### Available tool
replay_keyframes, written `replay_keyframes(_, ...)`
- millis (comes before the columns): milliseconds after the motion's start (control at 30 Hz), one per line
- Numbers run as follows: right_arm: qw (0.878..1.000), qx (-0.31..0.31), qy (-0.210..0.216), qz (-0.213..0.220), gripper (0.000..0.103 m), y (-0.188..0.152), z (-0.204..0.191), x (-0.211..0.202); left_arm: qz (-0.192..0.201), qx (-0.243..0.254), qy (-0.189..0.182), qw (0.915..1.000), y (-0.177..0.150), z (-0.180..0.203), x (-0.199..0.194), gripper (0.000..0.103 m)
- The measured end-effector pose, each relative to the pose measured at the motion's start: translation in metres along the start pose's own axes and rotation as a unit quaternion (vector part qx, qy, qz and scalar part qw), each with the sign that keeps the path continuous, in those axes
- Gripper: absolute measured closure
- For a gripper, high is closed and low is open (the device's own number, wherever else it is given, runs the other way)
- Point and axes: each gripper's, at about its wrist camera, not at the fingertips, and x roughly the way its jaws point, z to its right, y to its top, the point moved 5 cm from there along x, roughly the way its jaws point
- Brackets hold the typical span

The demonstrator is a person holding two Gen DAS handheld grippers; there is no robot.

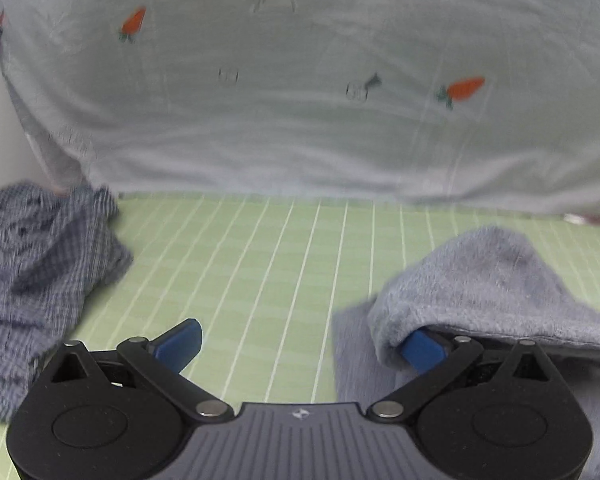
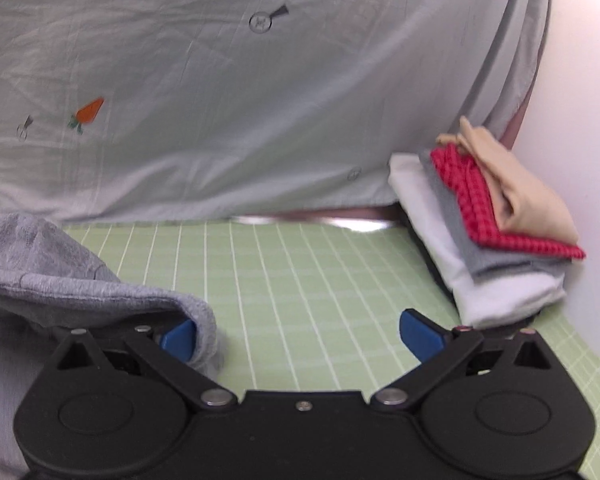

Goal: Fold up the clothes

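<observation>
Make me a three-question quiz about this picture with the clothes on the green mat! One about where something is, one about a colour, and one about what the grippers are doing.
1. Where is the folded stack of clothes?
A. On the right edge of the mat
B. Hanging on the wall
C. Under the checked shirt

2. What colour is the top piece of the stack?
A. Black
B. Tan
C. Purple

3. How do the left gripper and right gripper stand?
A. Both open
B. Both shut
C. One shut on a carrot

Answers:
1. A, the right wrist view shows it at the green mat's right edge.
2. B, a tan piece lies over red check, grey and white.
3. A, the blue fingers of each stand wide apart, one finger of each tucked under the grey garment.
</observation>
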Motion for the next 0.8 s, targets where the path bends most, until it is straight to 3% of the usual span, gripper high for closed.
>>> replay_keyframes(133, 0.999, -0.027, 0.008, -0.035, 0.0, -0.029, -0.01, -0.002, -0.05, -0.003, -0.021, 0.9986, -0.028, 0.001, 0.006, 0.0)
replay_keyframes(333, 0.998, -0.026, 0.051, -0.04, 0.0, -0.035, -0.025, -0.012, -0.018, 0.005, -0.111, 0.9937, -0.018, 0.021, -0.01, 0.0)
replay_keyframes(467, 0.998, -0.022, 0.056, -0.023, 0.0, -0.02, -0.029, -0.012, -0.019, 0.005, -0.106, 0.9942, -0.014, 0.028, -0.001, 0.0)
replay_keyframes(567, 0.997, -0.01, 0.071, -0.03, 0.0, -0.016, -0.028, -0.009, -0.04, 0.003, -0.081, 0.9959, -0.019, 0.025, 0.012, 0.0)
replay_keyframes(700, 0.994, -0.032, 0.069, -0.078, 0.0, -0.034, -0.034, 0.001, -0.085, -0.006, -0.062, 0.9944, -0.033, 0.018, 0.033, 0.0)
replay_keyframes(800, 0.989, -0.044, 0.057, -0.127, 0.0, -0.057, -0.037, 0.013, -0.093, -0.006, -0.059, 0.9939, -0.037, 0.016, 0.034, 0.0)
